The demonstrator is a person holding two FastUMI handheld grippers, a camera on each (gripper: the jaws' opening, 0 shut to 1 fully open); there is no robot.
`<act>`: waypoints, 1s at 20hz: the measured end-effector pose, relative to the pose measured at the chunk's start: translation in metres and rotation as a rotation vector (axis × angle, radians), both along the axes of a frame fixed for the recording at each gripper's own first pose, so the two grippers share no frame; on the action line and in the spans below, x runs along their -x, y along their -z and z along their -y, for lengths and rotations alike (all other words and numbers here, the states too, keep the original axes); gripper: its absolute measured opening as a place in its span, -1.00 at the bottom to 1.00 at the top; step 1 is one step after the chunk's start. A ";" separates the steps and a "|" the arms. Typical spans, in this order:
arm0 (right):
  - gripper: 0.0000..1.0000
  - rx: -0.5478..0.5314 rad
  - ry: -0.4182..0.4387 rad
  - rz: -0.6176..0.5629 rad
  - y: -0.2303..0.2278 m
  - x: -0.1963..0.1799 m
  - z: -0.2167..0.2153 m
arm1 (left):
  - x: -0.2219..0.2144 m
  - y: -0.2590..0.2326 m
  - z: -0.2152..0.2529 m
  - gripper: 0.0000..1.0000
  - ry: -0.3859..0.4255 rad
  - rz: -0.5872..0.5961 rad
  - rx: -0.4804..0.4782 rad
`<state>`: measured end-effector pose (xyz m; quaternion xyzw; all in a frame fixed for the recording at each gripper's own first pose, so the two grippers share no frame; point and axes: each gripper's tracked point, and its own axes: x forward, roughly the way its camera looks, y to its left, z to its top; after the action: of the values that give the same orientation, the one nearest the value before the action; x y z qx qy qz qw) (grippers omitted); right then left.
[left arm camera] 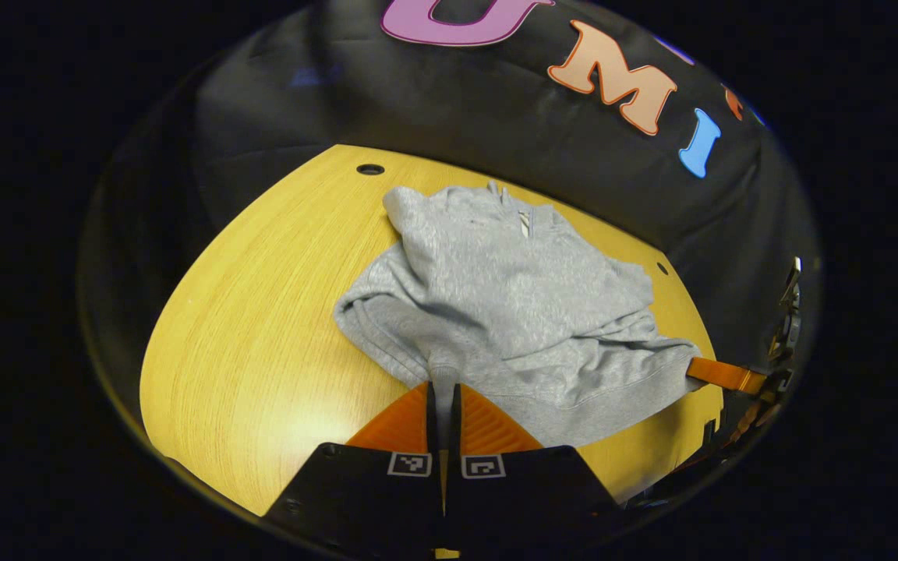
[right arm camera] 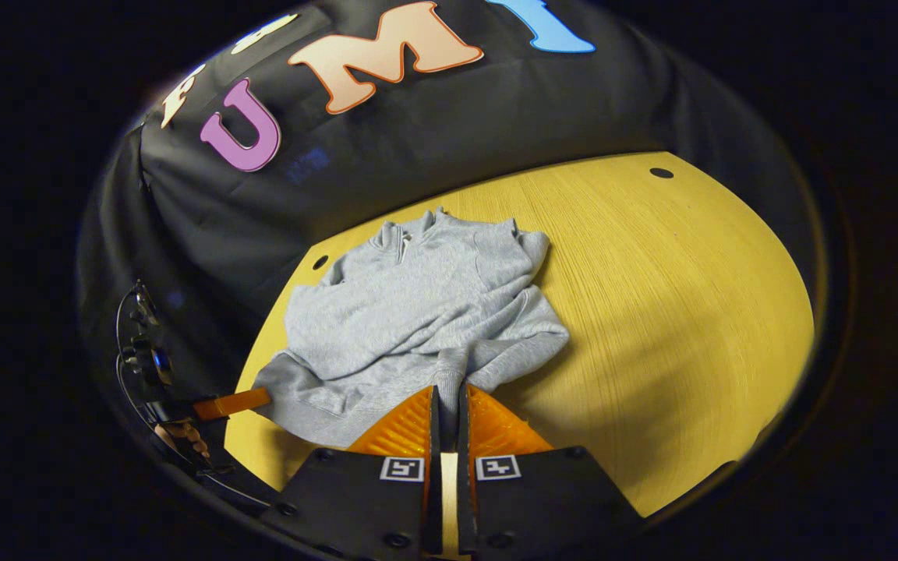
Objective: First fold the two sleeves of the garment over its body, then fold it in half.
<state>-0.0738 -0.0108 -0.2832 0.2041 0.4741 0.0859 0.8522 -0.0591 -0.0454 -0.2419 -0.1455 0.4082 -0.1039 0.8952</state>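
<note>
Each hand-held gripper (left arm camera: 443,389) (right arm camera: 449,393) pinches the grey garment (left arm camera: 496,304) on the yellow wooden table (left arm camera: 262,327), black cloth behind.

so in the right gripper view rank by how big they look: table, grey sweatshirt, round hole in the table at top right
1. table, the largest area.
2. grey sweatshirt, lying on it.
3. round hole, tiny, though it lies farther from the camera, which shrinks it further.

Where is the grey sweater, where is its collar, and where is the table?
grey sweater (left arm camera: 496,296): left gripper view, middle of its body.
collar (right arm camera: 418,226): right gripper view, the zipped neck at the far end.
table (right arm camera: 667,312): right gripper view, bare wood beside the sweater.
</note>
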 end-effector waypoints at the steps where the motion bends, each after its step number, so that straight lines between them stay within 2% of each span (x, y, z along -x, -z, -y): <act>1: -0.80 -0.022 0.015 -0.008 -0.004 -0.008 -0.001 | -0.006 -0.005 0.000 -1.00 0.002 -0.001 0.004; 4: -0.81 -0.055 0.071 -0.029 -0.008 -0.029 0.004 | -0.024 -0.017 0.003 -1.00 -0.011 -0.016 0.047; 7: -0.80 -0.082 0.099 -0.048 -0.013 -0.046 0.005 | -0.046 -0.025 0.001 -1.00 -0.012 -0.008 0.049; 12: -0.80 -0.189 0.195 -0.156 -0.011 -0.079 0.001 | -0.079 -0.023 0.006 -1.00 0.012 -0.060 0.053; 17: -0.81 -0.217 0.250 -0.276 0.018 -0.109 0.008 | -0.109 -0.002 0.010 -1.00 -0.015 -0.156 0.106; 20: -0.76 -0.210 0.253 -0.333 0.042 -0.118 0.004 | -0.118 0.014 0.013 -1.00 -0.022 -0.231 0.106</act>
<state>0.0441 -0.0152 -0.3254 0.3606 0.5673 -0.0074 0.7403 0.0593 -0.0583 -0.2562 -0.2079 0.5008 -0.0982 0.8345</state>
